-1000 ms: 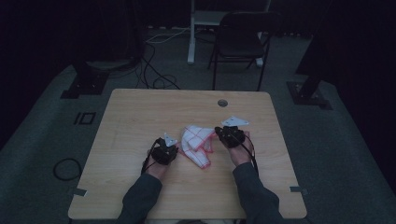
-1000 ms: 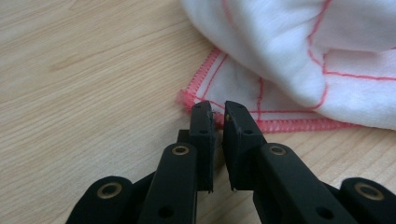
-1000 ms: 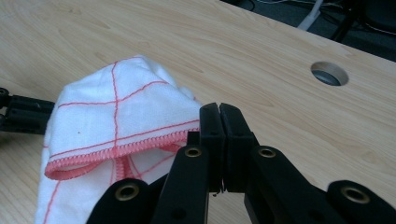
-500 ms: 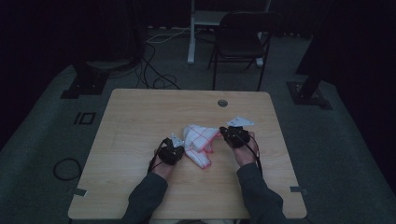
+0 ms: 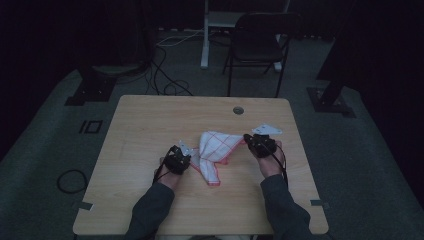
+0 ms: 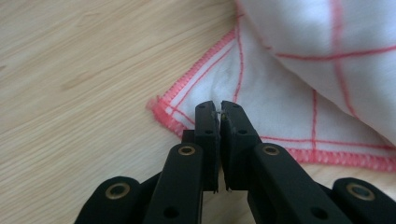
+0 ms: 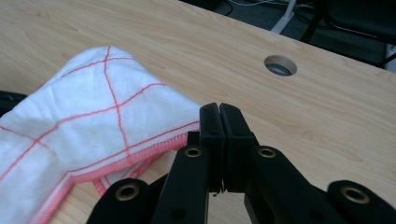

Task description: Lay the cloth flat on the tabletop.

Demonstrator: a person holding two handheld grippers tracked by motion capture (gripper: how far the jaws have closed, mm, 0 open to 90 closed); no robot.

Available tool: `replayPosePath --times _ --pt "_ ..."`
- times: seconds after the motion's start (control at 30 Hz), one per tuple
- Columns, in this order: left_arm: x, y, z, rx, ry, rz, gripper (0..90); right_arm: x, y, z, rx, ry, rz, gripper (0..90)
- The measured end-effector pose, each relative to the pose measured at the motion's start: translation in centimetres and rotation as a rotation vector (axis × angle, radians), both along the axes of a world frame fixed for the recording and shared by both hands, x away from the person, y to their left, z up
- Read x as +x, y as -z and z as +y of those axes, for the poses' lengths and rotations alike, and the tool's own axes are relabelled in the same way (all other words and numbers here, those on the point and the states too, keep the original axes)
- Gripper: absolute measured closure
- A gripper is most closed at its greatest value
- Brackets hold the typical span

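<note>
White cotton cloth with red grid lines and red stitched hem [image 5: 216, 152] lies crumpled mid-table on light wooden table [image 5: 150, 125], between both hands. Judged light, soft, limp; sags and bunches when lifted; not fragile, not slippery. Best hold: hemmed corners, thicker there. Left claw [image 6: 219, 109] has just been closing, now pinched on near-left corner of cloth. Right claw [image 7: 218, 114] together at cloth's right hemmed edge; looks clamped on it, grip partly hidden. No containers on table; round cable hole [image 5: 238, 110] at far side.
</note>
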State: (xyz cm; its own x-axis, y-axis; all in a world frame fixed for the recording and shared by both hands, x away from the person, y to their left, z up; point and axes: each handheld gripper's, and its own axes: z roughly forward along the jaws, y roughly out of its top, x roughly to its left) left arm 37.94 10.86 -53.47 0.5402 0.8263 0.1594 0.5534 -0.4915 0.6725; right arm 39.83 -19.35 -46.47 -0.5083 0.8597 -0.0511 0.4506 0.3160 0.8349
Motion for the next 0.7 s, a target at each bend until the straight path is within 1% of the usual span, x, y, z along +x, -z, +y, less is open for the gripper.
replayPosePath --times 0.07,0.17,0.2,0.23,0.4,0.43,0.63,0.7 --pt "0.1 0.0 0.4 0.005 -0.007 -0.001 86.5 0.0 0.1 -0.3 0.008 0.008 0.003 89.7" --pt "0.2 0.0 0.8 0.045 -0.023 -0.014 86.5 -0.1 0.2 -0.7 0.011 0.016 0.005 89.6" --pt "0.2 0.0 0.8 0.045 -0.023 -0.014 86.5 -0.1 0.2 -0.7 0.011 0.016 0.005 89.6" --pt "0.3 0.0 1.2 0.050 -0.035 -0.018 86.5 -0.1 0.2 -0.8 0.009 0.016 0.003 89.6" --pt "0.6 0.0 2.3 0.057 -0.067 -0.023 86.2 -0.4 0.0 -0.9 0.010 0.014 -0.004 89.7" --pt "0.6 0.0 2.4 0.059 -0.075 -0.029 86.3 -0.5 0.0 -0.9 0.014 0.015 -0.003 89.6" --pt "1.0 0.0 3.8 0.073 -0.112 -0.028 86.2 -1.0 0.1 -1.1 0.027 0.013 -0.011 89.7" --pt "1.2 0.0 4.2 0.070 -0.121 -0.029 85.8 -1.0 0.2 -1.2 0.028 0.016 -0.007 89.7"
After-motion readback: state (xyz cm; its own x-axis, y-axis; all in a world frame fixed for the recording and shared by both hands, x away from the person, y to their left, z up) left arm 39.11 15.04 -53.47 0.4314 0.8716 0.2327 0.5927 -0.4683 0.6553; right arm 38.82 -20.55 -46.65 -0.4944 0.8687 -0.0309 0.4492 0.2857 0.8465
